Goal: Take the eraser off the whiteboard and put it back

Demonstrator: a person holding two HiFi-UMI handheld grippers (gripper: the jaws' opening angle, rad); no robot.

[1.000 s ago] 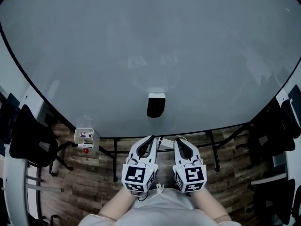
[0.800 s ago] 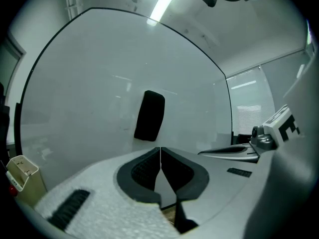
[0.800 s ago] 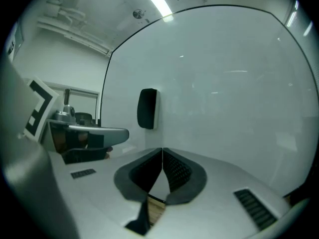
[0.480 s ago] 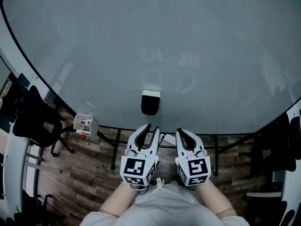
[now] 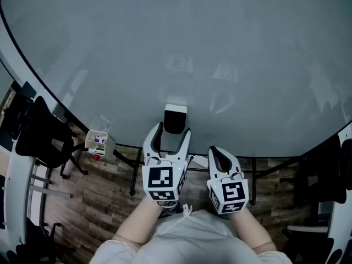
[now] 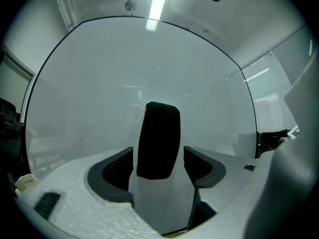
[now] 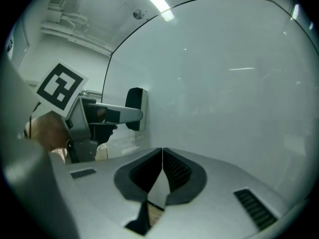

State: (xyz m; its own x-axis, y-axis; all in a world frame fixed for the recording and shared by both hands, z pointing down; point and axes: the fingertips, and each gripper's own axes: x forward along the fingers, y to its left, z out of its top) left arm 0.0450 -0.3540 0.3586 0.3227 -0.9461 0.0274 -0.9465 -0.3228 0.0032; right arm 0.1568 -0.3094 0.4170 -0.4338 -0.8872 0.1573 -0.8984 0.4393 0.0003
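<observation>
The black-and-white eraser (image 5: 175, 120) clings to the large whiteboard (image 5: 181, 48) near its lower edge. My left gripper (image 5: 171, 135) is level in front of it, its jaws opening, one on each side of the eraser (image 6: 158, 138) with a narrow gap either way. In the left gripper view the pads (image 6: 117, 171) do not press on it. My right gripper (image 5: 216, 152) hangs lower and to the right, short of the board, jaws shut (image 7: 162, 159) on nothing. The right gripper view shows the eraser (image 7: 135, 108) from the side with the left gripper (image 7: 130, 115) reaching to it.
A small white holder (image 5: 98, 142) with markers hangs at the board's lower left. Black chairs stand at the left (image 5: 41, 139) and right (image 5: 330, 169). The board's black stand legs (image 5: 133, 175) rest on a wooden floor (image 5: 104, 208) below my arms.
My left gripper rose and went forward to the eraser, and its jaws went from shut to wide open around it. The right gripper shifted slightly and stayed shut.
</observation>
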